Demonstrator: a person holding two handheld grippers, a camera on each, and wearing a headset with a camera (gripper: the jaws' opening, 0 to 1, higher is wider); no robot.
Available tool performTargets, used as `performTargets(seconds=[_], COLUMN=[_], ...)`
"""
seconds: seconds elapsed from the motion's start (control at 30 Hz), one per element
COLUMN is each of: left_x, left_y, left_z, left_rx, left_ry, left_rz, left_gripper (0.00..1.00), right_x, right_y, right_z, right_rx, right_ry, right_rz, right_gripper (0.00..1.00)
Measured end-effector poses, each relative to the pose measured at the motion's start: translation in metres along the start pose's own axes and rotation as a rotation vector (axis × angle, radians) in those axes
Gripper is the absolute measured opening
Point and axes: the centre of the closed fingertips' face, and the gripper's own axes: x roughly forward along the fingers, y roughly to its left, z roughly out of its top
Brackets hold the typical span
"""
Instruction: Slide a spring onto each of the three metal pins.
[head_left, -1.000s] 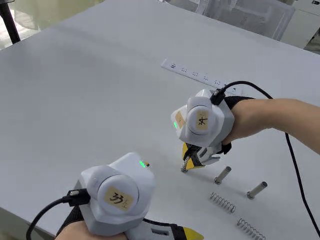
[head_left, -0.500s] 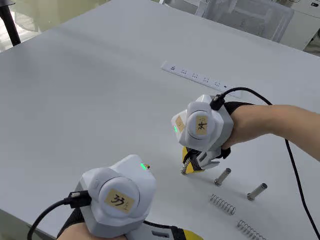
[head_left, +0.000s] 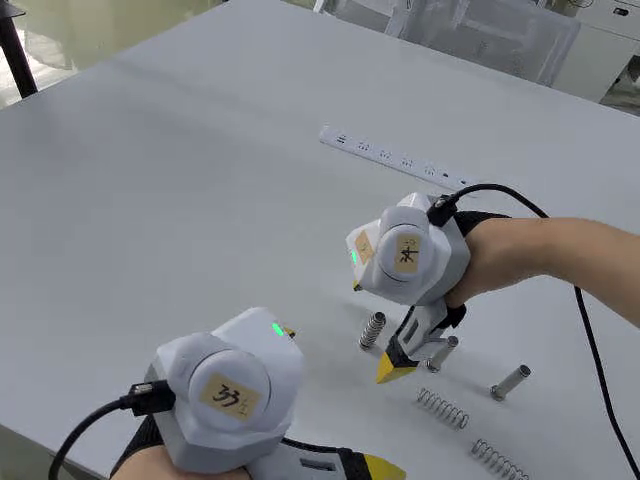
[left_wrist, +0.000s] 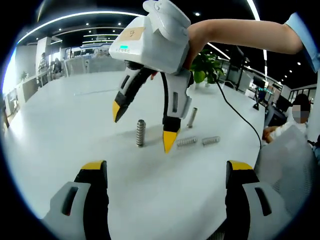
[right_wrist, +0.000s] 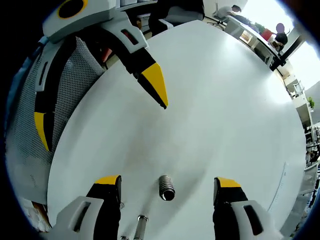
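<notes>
Right tool (head_left: 408, 358) has lifted clear of first spring (head_left: 373, 330), now upright on its pin; jaws apart; left tool (left_wrist: 166, 167) apart too; next loose spring (head_left: 443, 408) lies flat on tabletop (head_left: 200, 200), near right tool, beside bare pin (head_left: 443, 352).

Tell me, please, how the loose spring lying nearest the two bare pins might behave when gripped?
That spring is a thin open wire coil, so it will probably squash or bend if pinched hard. It lies on its side on the smooth table, so a nudge may roll it. It looks slight, likely very light.
</notes>
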Motion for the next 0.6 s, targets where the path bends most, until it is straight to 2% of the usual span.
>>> performTargets(seconds=[0.1, 0.3, 0.33, 0.6], left_x=[0.0, -0.001, -0.001, -0.004], left_y=[0.002, 0.002, 0.001, 0.003], left_z=[0.001, 0.002, 0.002, 0.002], left_rx=[-0.004, -0.01, -0.008, 0.008], left_ry=[-0.003, -0.006, -0.005, 0.009], left_rz=[0.005, 0.003, 0.001, -0.004], left_gripper=[0.98, 0.98, 0.98, 0.98], right_x=[-0.002, -0.006, -0.007, -0.016], right_y=[0.002, 0.009, 0.008, 0.011], right_z=[0.002, -0.001, -0.002, -0.011], right_rx=[0.024, 0.05, 0.057, 0.101], right_ry=[-0.022, -0.043, -0.053, -0.066], right_rz=[0.0, -0.01, -0.025, -0.054], right_gripper=[0.87, 0.97, 0.99, 0.99])
